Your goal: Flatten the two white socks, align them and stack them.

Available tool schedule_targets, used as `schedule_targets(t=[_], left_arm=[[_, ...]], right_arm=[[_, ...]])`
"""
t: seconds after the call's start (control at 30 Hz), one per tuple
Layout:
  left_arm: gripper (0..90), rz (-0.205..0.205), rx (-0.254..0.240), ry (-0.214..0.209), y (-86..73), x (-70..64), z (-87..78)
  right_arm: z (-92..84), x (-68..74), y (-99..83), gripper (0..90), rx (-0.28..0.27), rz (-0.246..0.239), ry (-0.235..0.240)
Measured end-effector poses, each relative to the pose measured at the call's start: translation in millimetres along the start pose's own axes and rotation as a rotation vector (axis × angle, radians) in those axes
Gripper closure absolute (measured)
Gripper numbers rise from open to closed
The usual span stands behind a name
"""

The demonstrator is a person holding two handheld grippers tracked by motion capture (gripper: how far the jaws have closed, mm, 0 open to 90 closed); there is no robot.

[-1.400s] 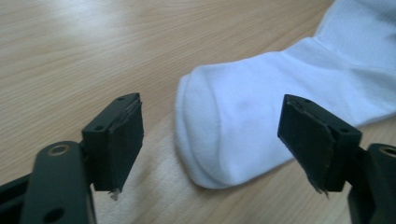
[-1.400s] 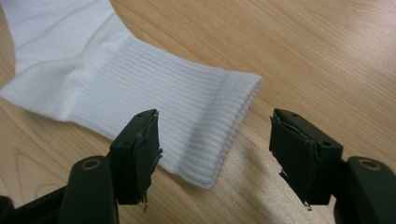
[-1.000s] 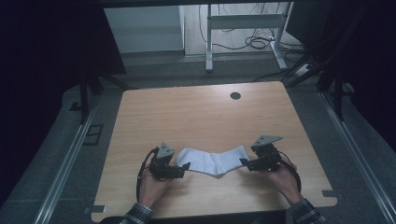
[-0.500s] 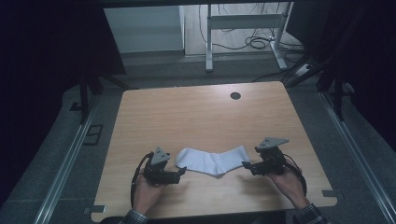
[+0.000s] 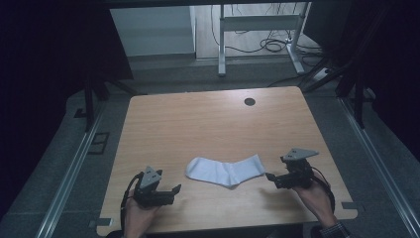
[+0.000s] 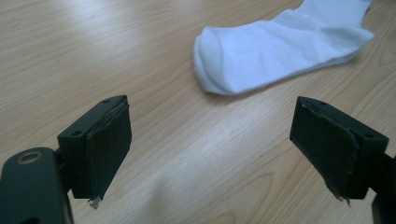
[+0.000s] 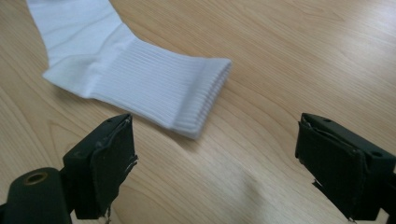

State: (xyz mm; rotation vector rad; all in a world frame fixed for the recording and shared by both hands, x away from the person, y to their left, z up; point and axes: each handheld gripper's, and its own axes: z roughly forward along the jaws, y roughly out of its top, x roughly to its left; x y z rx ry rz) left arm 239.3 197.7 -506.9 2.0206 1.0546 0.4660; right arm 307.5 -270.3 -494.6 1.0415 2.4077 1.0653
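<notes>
Your left claw [image 5: 174, 189] is held low over the near left part of the wooden counter [image 5: 208, 124], with your left hand [image 5: 138, 215] gripping it from behind. Its two jaws stand wide apart and hold nothing. In the left gripper view, the claw [image 6: 210, 149] points toward the rounded toe end of the white sock [image 6: 280, 46], which lies ahead of the jaws and apart from them, with bare wood between.

Your right claw [image 5: 270, 177] is held over the near right part of the counter, with your right hand [image 5: 314, 198] behind it. Its jaws are also spread wide and empty. In the right gripper view, the claw [image 7: 215, 163] faces the ribbed cuff end of the sock [image 7: 140, 79]; the cuff edge lies just ahead of the left jaw without touching it.

The sock [image 5: 225, 169] lies flat on the counter between the two claws, toe toward your left and cuff toward your right, bent slightly at the heel. A round dark grommet hole [image 5: 249, 101] sits near the far edge of the counter, well apart from the sock.
</notes>
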Motion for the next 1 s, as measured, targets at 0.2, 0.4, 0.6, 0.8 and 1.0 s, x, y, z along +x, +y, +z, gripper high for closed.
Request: schedule_targets(t=[0.2, 0.4, 0.6, 0.8, 1.0], left_arm=[[13.1, -0.014, 0.016, 0.013, -8.2, 6.7, -1.4], [13.0, -0.014, 0.055, 0.032, -14.3, 12.6, 5.4], [12.9, -0.024, 0.101, 0.011, -20.4, 18.2, 16.1], [12.7, 0.004, 0.161, -0.001, -25.2, 17.6, 26.3], [12.7, 0.006, 0.152, -0.003, -25.9, 18.0, 26.9]], right_arm=[[-4.4, -8.5, -8.9, 12.2, 0.009, 0.021, -0.025], [-2.4, -24.6, -24.0, 12.3, 0.047, 0.046, -0.059], [11.0, -36.7, -37.7, 11.3, 0.109, 0.073, -0.046], [16.5, -38.5, -41.9, 7.1, 0.092, 0.037, -0.047], [17.4, -38.7, -43.1, 6.9, 0.076, 0.042, -0.052]])
